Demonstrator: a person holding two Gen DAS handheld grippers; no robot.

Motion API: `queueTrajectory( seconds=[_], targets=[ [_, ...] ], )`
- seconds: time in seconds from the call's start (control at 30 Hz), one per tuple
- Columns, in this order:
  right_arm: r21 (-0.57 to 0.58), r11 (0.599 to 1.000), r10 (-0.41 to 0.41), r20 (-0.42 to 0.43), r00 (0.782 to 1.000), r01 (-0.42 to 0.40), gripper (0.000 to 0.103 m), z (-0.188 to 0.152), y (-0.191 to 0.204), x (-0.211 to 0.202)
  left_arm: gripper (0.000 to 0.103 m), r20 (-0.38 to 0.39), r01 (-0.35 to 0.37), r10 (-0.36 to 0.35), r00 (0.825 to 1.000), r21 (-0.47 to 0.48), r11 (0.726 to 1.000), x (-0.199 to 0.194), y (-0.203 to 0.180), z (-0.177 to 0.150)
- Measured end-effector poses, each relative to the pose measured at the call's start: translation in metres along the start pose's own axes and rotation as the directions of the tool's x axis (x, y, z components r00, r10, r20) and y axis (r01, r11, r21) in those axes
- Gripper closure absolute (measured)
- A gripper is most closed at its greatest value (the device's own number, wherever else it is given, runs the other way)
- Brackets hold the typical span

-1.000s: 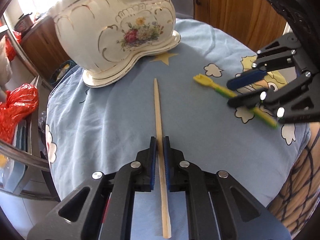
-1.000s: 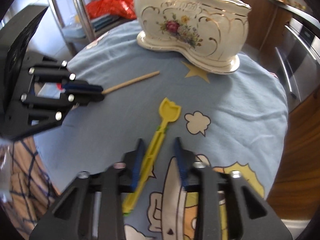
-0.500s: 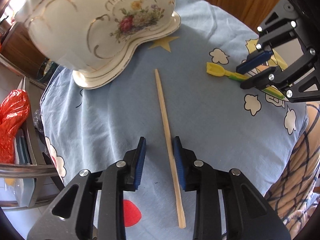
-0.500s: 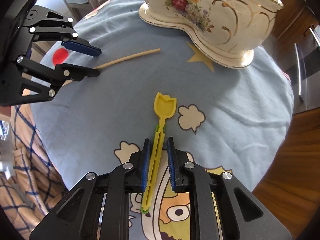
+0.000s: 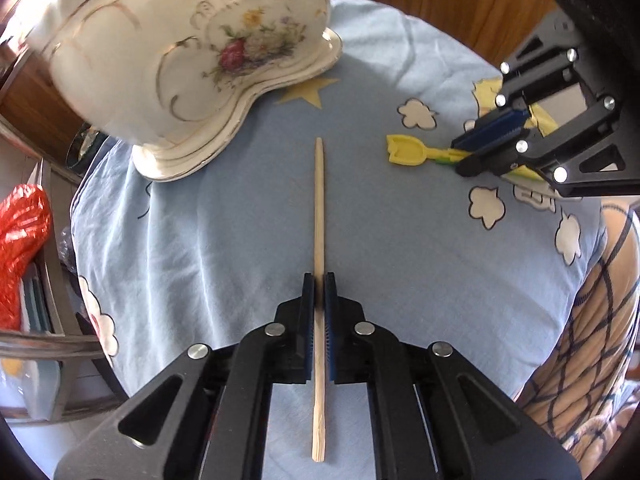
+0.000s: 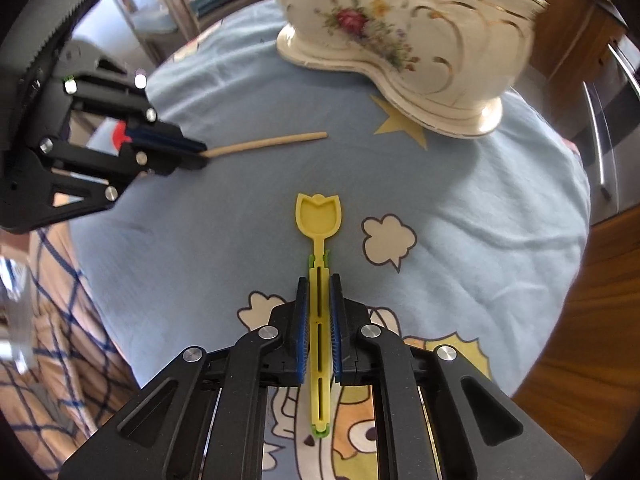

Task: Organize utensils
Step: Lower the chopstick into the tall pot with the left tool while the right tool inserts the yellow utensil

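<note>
Left wrist view: your left gripper (image 5: 319, 280) had just closed its jaws right down on the wooden chopstick (image 5: 319, 216), pads pinching it past mid-length toward the near, thicker end. The stick lay flat on the blue tablecloth (image 5: 224, 232), long axis running near-to-far, tapered tip aimed at the far side, toward the star print just beside the ceramic holder (image 5: 192, 60). Judged light, stiff and thin; smooth wood could pivot in a narrow pinch, so that near-middle hold looked sensible. Far right, your right gripper (image 5: 486, 146) sat over the yellow spoon (image 5: 404, 150).

Right wrist view: your right gripper (image 6: 319, 280) had also just been closing, blue pads now pressing both sides of the yellow spoon (image 6: 318, 216) at its slotted handle. Spoon lay flat mid-table on the tablecloth (image 6: 480, 208), long axis near-to-far, tulip-shaped bowl at the far end, pointing roughly toward the ceramic holder (image 6: 404, 40). Judged light plastic, slightly flexible; the handle grip kept the bowl free. At left, your left gripper (image 6: 200, 152) held the chopstick (image 6: 272, 142), which pointed rightward across the table. The holder looked heavy and fragile.
</note>
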State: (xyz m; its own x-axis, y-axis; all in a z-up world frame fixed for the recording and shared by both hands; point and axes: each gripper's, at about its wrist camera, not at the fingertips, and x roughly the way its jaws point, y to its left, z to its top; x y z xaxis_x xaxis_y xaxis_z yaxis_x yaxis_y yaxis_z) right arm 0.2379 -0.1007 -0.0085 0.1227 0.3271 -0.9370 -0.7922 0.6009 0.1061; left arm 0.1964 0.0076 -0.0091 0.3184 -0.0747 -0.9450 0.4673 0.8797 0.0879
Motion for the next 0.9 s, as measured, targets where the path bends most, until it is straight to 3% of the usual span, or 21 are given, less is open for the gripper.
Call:
queueTrajectory(
  seconds=[0.17, 0.33, 0.5, 0.63, 0.67, 0.9],
  targets=[
    [0.088, 0.991, 0.082, 0.194, 0.978, -0.101, 0.093, -0.02, -0.012, -0.021, 0.099, 0.127, 0.05, -0.038, 0.991, -0.097, 0.994, -0.016, 0.014, -0.017],
    [0.139, 0.968, 0.149, 0.345, 0.927, -0.207, 0.093, -0.032, -0.023, -0.038, 0.099, 0.288, 0.111, -0.056, 0.956, -0.178, 0.978, -0.043, 0.017, -0.029],
    [0.161, 0.953, 0.16, 0.453, 0.877, -0.257, 0.093, -0.038, -0.034, -0.054, 0.099, 0.417, 0.13, -0.025, 0.909, -0.226, 0.966, -0.068, 0.02, -0.037],
    [0.165, 0.941, 0.163, 0.543, 0.824, -0.295, 0.093, -0.039, -0.037, -0.068, 0.099, 0.49, 0.139, 0.0, 0.872, -0.249, 0.958, -0.085, 0.025, -0.04],
    [0.163, 0.938, 0.165, 0.564, 0.809, -0.305, 0.093, -0.038, -0.037, -0.071, 0.099, 0.518, 0.148, 0.003, 0.855, -0.251, 0.957, -0.089, 0.026, -0.038],
    [0.144, 0.949, 0.126, 0.642, 0.756, -0.28, 0.093, -0.026, -0.036, -0.09, 0.099, 0.636, 0.179, 0.024, 0.771, -0.253, 0.951, -0.108, 0.029, -0.025]
  ],
)
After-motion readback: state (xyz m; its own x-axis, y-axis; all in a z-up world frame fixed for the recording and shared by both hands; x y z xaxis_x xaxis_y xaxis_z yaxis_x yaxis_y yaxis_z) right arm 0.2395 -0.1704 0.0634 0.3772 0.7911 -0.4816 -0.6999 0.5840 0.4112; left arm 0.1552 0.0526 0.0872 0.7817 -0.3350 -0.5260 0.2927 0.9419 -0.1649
